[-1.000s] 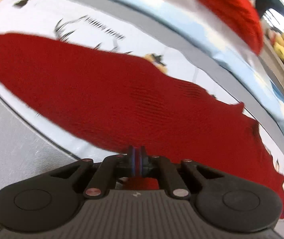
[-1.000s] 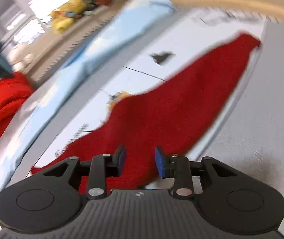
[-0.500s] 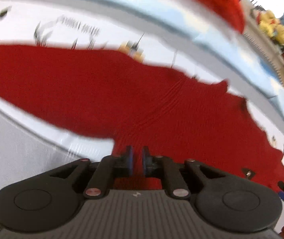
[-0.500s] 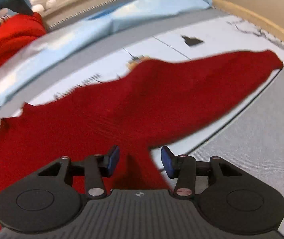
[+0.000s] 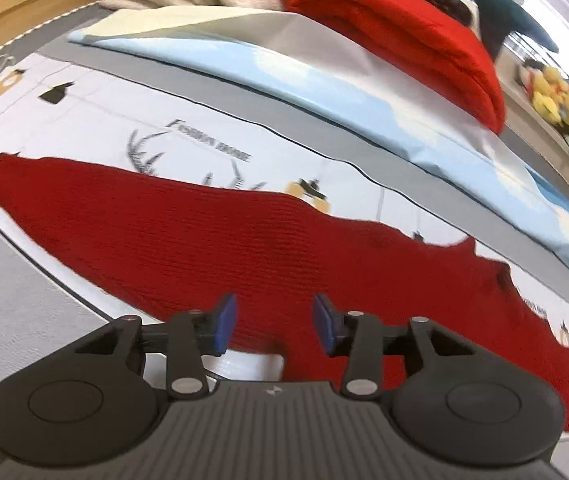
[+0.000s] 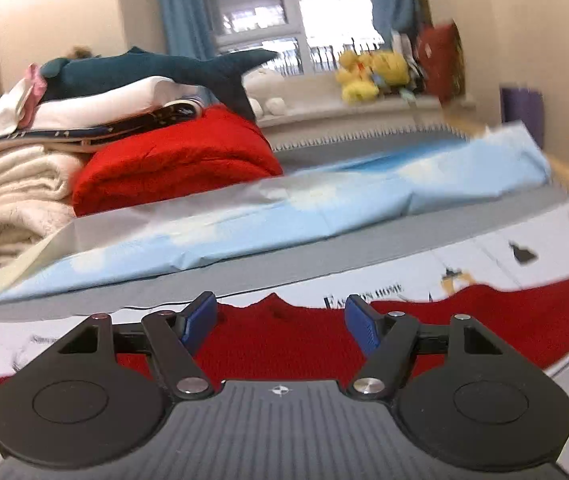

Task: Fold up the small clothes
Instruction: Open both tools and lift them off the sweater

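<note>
A red knit garment (image 5: 244, 240) lies spread flat on the white printed bed sheet (image 5: 104, 120). My left gripper (image 5: 274, 324) is open and empty, just above the garment's near edge. In the right wrist view the same red garment (image 6: 284, 344) lies under my right gripper (image 6: 280, 324), which is open wide and empty, raised above the cloth and looking toward the window.
A light blue folded sheet (image 6: 284, 216) lies across the bed behind the garment. A red folded blanket (image 6: 172, 164), cream blankets (image 6: 16, 196) and a dark plush shark (image 6: 156, 72) are stacked at the back left. Yellow plush toys (image 6: 372, 72) sit on the windowsill. Grey bedding (image 5: 12, 312) borders the near side.
My left gripper opened and let go of the red garment, which now lies flat. My right gripper opened wider and tilted up, away from the cloth.
</note>
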{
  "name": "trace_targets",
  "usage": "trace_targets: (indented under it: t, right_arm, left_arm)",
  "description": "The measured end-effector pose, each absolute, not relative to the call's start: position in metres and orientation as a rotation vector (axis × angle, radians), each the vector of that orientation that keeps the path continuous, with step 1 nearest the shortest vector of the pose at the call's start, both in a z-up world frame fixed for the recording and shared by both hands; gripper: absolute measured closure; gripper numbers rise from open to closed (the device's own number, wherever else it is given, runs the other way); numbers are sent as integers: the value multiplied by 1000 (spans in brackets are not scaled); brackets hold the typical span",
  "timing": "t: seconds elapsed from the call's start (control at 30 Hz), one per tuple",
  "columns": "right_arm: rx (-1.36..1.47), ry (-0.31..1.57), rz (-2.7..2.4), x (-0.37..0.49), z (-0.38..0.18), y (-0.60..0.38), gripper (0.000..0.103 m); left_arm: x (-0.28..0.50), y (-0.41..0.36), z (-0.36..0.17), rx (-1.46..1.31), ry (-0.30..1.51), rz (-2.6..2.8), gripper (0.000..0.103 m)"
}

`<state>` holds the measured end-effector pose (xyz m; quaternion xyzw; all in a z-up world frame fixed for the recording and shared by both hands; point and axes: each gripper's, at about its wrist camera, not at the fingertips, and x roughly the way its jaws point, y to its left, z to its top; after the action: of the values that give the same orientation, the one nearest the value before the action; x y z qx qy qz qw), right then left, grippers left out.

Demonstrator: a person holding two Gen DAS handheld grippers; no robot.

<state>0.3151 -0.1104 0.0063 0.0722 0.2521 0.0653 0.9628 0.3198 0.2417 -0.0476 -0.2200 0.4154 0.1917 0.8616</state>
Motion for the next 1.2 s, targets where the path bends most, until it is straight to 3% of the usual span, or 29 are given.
trace_targets:
  t: [0.33, 1.03, 1.2]
  right_arm:
    - [175, 569, 168, 333, 7, -118, 30]
    - [60, 662, 174, 329, -14, -139, 31]
    - [59, 697, 175, 332, -25, -142, 37]
  left_arm:
    - [318, 256, -41, -422, 751, 520, 56]
    - [324, 287, -80, -394, 850, 584, 57]
    - [321, 307, -90, -437, 843, 600, 57]
